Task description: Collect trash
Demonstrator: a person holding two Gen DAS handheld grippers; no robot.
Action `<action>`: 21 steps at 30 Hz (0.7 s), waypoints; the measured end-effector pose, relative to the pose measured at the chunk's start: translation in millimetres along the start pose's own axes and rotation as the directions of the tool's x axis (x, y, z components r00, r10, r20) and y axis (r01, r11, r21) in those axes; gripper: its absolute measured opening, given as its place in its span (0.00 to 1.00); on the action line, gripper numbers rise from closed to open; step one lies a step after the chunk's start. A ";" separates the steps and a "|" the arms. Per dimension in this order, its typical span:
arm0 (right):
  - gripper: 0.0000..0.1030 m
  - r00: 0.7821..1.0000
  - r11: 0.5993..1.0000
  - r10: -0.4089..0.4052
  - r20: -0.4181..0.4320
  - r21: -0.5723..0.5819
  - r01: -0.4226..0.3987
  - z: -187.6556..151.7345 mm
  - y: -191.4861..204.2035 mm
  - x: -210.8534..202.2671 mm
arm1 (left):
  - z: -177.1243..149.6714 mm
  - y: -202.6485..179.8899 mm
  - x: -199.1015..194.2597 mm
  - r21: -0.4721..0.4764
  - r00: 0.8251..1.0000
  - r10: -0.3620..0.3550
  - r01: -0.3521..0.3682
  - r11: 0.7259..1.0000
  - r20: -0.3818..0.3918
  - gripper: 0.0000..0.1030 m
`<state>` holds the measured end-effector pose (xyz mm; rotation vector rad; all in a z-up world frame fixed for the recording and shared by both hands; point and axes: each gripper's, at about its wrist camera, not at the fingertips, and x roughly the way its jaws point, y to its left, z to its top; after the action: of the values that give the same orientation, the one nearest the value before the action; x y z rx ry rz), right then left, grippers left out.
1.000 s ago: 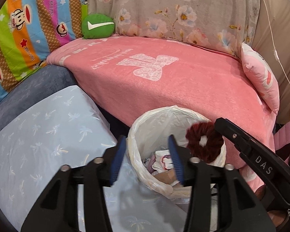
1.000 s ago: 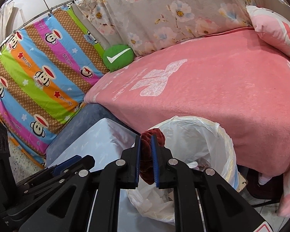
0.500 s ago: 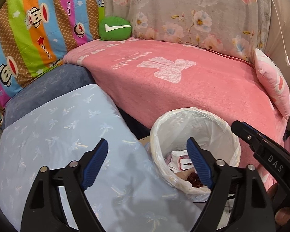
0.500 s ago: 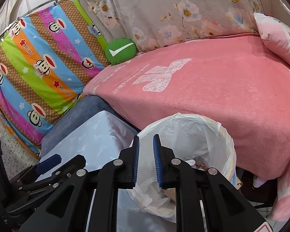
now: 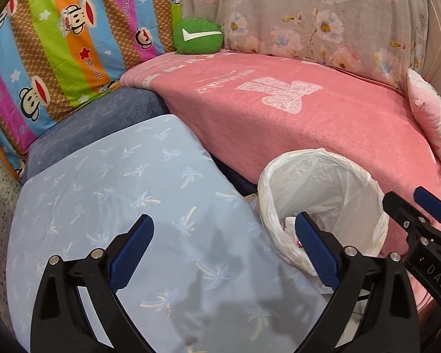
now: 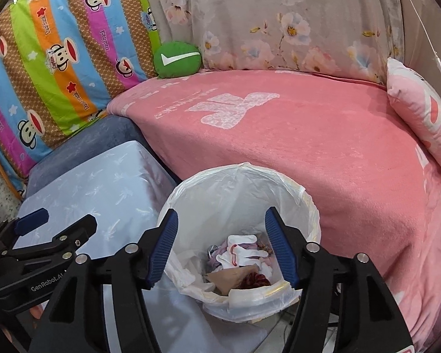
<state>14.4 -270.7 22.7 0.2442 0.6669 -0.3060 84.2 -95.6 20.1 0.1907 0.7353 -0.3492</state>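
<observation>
A round bin with a white plastic liner [image 6: 279, 185] stands on the floor between the pink bed and a light blue cushion; it also shows in the left wrist view [image 5: 352, 173]. Inside lie white gloves [image 6: 244, 254], brown paper and a dark red scrunchie [image 6: 254, 281]. My right gripper [image 6: 220, 244] is open and empty, held above the bin's mouth. My left gripper [image 5: 223, 241] is open and empty, over the blue cushion beside the bin's left rim. The right gripper's tip shows in the left wrist view [image 5: 426, 203].
A pink blanket [image 6: 308, 135] covers the bed behind the bin. A light blue palm-print cushion [image 5: 117, 206] lies left of the bin on a dark blue seat [image 5: 103, 117]. A green round cushion [image 6: 178, 58], a striped monkey-print cover [image 6: 58, 53] and a pink pillow [image 6: 420, 111] line the back.
My right gripper let go of the dark red scrunchie, which fell into the bin, and its jaws opened wide. My left gripper opened wider and shifted left over the blue cushion.
</observation>
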 end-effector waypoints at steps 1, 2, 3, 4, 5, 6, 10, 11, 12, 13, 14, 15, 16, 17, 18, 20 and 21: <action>0.66 1.000 1.000 -0.016 -0.001 -0.005 0.016 -1.7 0.4 -1.7 | -0.8 -0.1 -0.4 0.001 1.000 0.006 -0.006 1.000 -0.001 0.90; 0.66 1.000 1.000 -0.024 -0.002 -0.007 0.024 -2.8 1.7 -3.1 | -1.5 -0.2 -0.7 0.002 1.000 0.010 -0.010 1.000 -0.003 0.90; 0.69 0.999 0.999 -0.036 -0.004 -0.007 0.036 -4.8 0.9 -5.4 | -2.2 -0.1 -1.0 0.001 1.000 0.013 -0.013 1.000 -0.005 0.90; 0.72 0.999 0.999 -0.038 -0.006 -0.006 0.038 -4.7 0.9 -5.2 | -3.0 0.3 -1.3 -0.002 1.000 0.013 -0.013 1.000 -0.008 0.90; 0.73 0.999 0.999 -0.041 -0.008 -0.005 0.041 -5.5 -0.2 -6.0 | -3.3 0.7 -1.5 -0.005 1.000 0.011 -0.011 1.000 -0.011 0.90; 0.76 0.999 0.999 -0.044 -0.015 0.002 0.044 -6.8 -2.0 -7.6 | -3.8 0.5 -2.0 -0.007 1.000 0.011 -0.011 1.000 -0.013 0.90; 0.84 0.999 0.999 -0.036 -0.035 -0.002 0.036 -6.2 -7.2 -7.0 | -6.5 -0.8 -3.5 -0.004 1.000 0.014 -0.014 1.000 -0.019 0.90; 0.84 0.999 0.999 -0.036 -0.037 -0.005 0.035 -6.7 -8.2 -7.7 | -7.0 -1.3 -4.1 -0.002 1.000 0.015 -0.015 1.000 -0.019 0.90; 0.85 0.999 0.999 -0.036 -0.039 -0.009 0.036 -7.4 -9.2 -7.7 | -7.7 -1.7 -4.6 -0.002 1.000 0.016 -0.016 1.000 -0.020 0.90; 0.86 0.998 0.999 -0.038 -0.045 -0.015 0.037 -9.5 -10.1 -8.1 | -8.0 -1.9 -5.1 -0.003 1.000 0.015 -0.015 1.000 -0.022 0.90; 0.88 0.998 0.999 -0.040 -0.048 -0.017 0.040 -10.5 -9.5 -8.7 | -8.8 -2.4 -5.6 -0.004 1.000 0.014 -0.014 1.000 -0.024 0.90; 0.93 0.997 0.999 -0.047 -0.053 -0.018 0.046 -12.6 -10.8 -9.2 | -9.5 -2.9 -5.9 -0.005 1.000 0.014 -0.014 1.000 -0.027 0.90; 0.96 0.997 0.999 -0.050 -0.055 -0.019 0.049 -14.4 -10.1 -9.9 | -10.0 -3.3 -6.2 -0.004 0.999 0.015 -0.015 1.000 -0.028 0.90; 0.96 0.997 0.999 -0.051 -0.056 -0.020 0.050 -15.9 -6.6 -11.3 | -10.9 -4.3 -6.5 -0.003 0.999 0.016 -0.016 1.000 -0.030 0.90; 0.96 0.997 0.998 -0.052 -0.058 -0.022 0.050 -17.3 -6.2 -11.5 | -11.6 -5.0 -6.5 -0.001 0.999 0.017 -0.017 1.000 -0.032 0.90; 0.96 0.996 0.998 -0.055 -0.067 -0.027 0.053 -19.1 -5.3 -9.9 | -12.6 -5.6 -7.0 -0.001 0.999 0.018 -0.018 1.000 -0.037 0.90; 0.96 0.996 0.998 -0.055 -0.070 -0.029 0.053 -20.0 -4.7 -9.7 | -12.9 -6.0 -7.2 -0.001 0.999 0.018 -0.018 1.000 -0.039 0.90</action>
<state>-5.8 -266.9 13.1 0.2115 0.7478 -0.3414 69.0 -95.6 15.4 0.2034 0.7718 -0.3288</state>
